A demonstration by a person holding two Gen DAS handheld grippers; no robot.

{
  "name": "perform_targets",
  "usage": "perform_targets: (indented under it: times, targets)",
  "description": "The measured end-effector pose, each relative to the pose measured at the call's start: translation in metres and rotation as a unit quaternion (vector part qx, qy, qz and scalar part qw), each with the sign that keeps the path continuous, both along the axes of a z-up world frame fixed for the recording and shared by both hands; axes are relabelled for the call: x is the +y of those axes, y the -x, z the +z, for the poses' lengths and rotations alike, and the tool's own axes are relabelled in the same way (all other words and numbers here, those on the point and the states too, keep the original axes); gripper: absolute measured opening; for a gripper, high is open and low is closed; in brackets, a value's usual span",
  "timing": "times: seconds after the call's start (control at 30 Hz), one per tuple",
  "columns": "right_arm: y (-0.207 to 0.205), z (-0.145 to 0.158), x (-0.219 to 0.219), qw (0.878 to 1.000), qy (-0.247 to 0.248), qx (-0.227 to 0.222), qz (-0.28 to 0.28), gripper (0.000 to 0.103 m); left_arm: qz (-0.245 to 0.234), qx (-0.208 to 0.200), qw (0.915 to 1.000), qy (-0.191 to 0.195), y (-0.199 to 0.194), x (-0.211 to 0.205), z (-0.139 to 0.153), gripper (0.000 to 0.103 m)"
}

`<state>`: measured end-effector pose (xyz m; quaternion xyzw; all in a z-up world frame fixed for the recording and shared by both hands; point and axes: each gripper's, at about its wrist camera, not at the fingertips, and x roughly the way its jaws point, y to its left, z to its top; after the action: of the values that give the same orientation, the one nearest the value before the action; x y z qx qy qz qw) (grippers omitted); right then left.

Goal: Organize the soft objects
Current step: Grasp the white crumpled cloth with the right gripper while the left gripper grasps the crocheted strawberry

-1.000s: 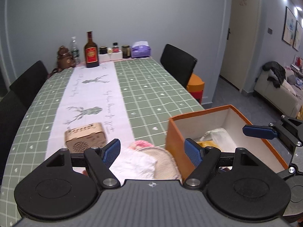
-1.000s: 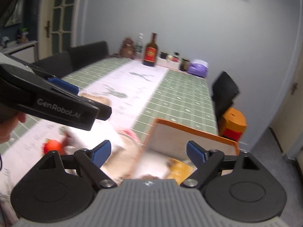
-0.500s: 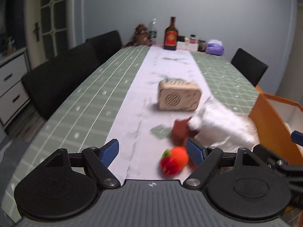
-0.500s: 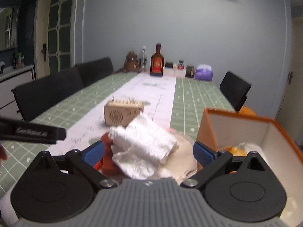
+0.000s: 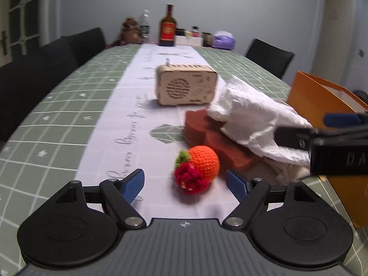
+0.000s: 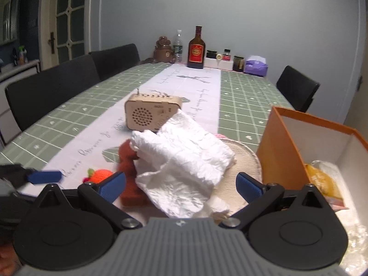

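A crocheted orange fruit (image 5: 200,167) lies on the white runner just ahead of my open, empty left gripper (image 5: 185,185). Behind it lies a brown sponge (image 5: 214,138) with a crumpled white cloth (image 5: 255,124) draped over it. In the right wrist view the white cloth (image 6: 184,158) lies between the fingers of my open, empty right gripper (image 6: 180,185), over the brown sponge (image 6: 128,161) and a beige round mat (image 6: 243,161). The orange fruit (image 6: 100,176) shows at left. The orange box (image 6: 283,142) at right holds a yellow item and white wrapping.
A wooden radio (image 5: 185,87) stands on the runner beyond the pile. Bottles, jars and a purple tissue pack (image 6: 255,65) stand at the table's far end. Black chairs (image 6: 69,85) line both sides. The right gripper's body (image 5: 333,147) crosses the left wrist view.
My left gripper swung left from the box to face the orange fruit and sponge. My right gripper came lower and closer to the white cloth. Both stayed open.
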<state>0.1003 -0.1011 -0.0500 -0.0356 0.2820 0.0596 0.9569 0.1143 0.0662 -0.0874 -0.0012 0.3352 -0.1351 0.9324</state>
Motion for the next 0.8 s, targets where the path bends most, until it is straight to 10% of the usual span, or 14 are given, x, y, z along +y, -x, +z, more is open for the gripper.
perform_targets:
  times: [0.4, 0.73, 0.8]
  targets:
    - [-0.033, -0.016, 0.003, 0.999, 0.001, 0.01, -0.036, 0.091, -0.02, 0.011, 0.9996, 0.018, -0.024, -0.005, -0.014, 0.095]
    - [-0.032, -0.025, -0.003, 0.999, -0.021, 0.028, -0.024, 0.023, -0.048, -0.03, 0.9976, 0.041, -0.018, 0.005, -0.014, 0.053]
    - [-0.027, -0.023, -0.004, 0.999, -0.025, 0.031, -0.02, 0.022, -0.038, -0.019, 0.9971, 0.062, -0.021, 0.008, -0.013, 0.053]
